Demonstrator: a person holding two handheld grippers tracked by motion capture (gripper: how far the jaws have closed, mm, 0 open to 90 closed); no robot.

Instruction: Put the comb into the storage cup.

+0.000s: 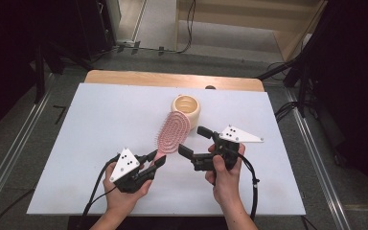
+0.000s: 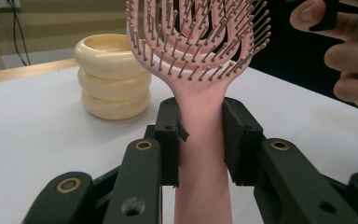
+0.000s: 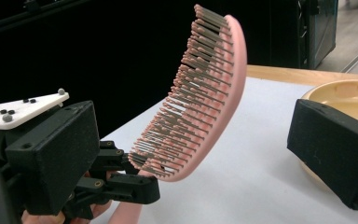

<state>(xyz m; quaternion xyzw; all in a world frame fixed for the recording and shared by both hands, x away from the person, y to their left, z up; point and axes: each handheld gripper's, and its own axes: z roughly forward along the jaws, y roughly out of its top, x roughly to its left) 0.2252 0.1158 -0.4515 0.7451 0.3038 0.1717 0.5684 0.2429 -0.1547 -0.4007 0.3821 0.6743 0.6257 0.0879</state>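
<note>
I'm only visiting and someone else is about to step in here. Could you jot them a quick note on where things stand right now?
Left gripper: shut on the pink hairbrush handle, head raised, bristles facing the right gripper.
Right gripper: open, holding nothing, just beside the brush head.
Cream ringed pot: upright on the white table, just behind the brush.
Done: brush gripped and lifted.
Left: probably putting it into the pot; the right gripper could steady it.

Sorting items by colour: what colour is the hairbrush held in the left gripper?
Pink; the hairbrush shows best in the left gripper view.
</note>
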